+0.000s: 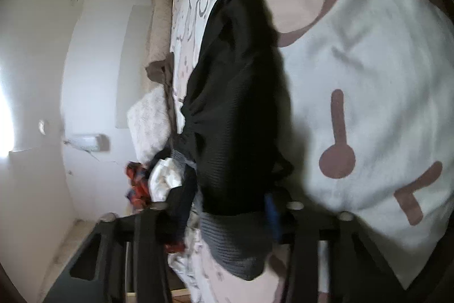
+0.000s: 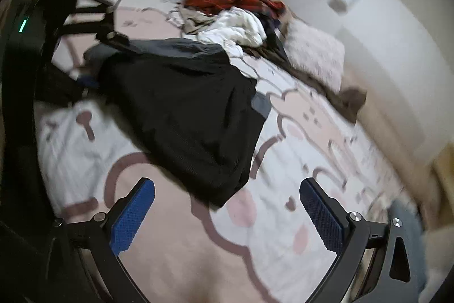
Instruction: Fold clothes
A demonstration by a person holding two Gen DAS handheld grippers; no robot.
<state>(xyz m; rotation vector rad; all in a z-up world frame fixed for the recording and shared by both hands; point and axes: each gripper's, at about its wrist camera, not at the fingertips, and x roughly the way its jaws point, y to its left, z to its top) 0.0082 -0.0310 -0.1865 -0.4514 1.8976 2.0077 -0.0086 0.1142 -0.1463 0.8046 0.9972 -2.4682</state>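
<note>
While on bed: black garment (image 2: pixel 187 115) lies spread on bedspread (image 2: pixel 283 175).
L tool (image 1: pixel 227 212): clamped on garment's grey hem.
R tool (image 2: pixel 227 215): jaws apart, empty.

No words, numbers or brand names can be read anywhere. The bed cover (image 2: pixel 283 161) ahead of the hand-held gripper has only cartoon shapes and squiggly marks, too blurry to read.
</note>
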